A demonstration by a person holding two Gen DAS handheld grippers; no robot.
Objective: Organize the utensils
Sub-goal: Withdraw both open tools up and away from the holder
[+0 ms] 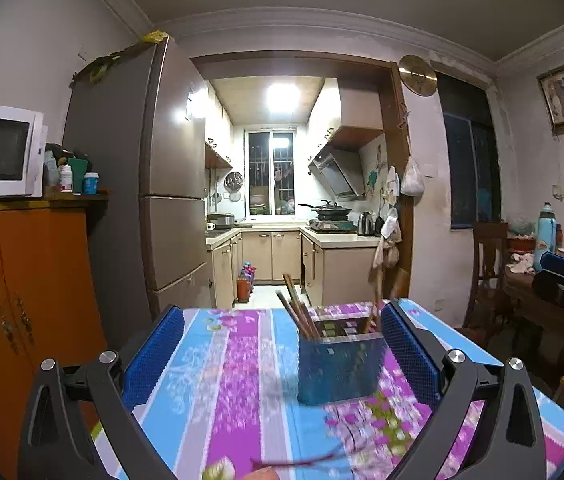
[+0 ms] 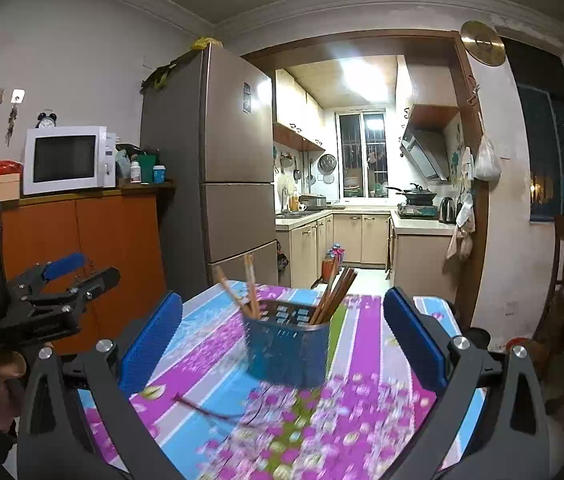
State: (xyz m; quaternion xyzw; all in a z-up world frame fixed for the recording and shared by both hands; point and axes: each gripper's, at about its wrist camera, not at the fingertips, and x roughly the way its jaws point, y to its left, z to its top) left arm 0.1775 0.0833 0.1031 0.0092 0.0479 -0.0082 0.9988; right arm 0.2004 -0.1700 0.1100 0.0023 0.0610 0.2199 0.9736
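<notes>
A blue utensil holder stands upright on the surface, which is covered with a striped floral cloth. Chopsticks stand in its compartments, leaning outward. One loose chopstick lies flat on the cloth, just in front of the holder, on the near side.

The right gripper has its jaws wide open and empty. The holder sits ahead between them; the loose chopstick lies below and slightly left, with its long axis running roughly across the jaw line.

The left gripper also has open, empty jaws. From it, the chopstick appears blurred at the lower frame edge, so neither gripper is clearly the nearer.
</notes>
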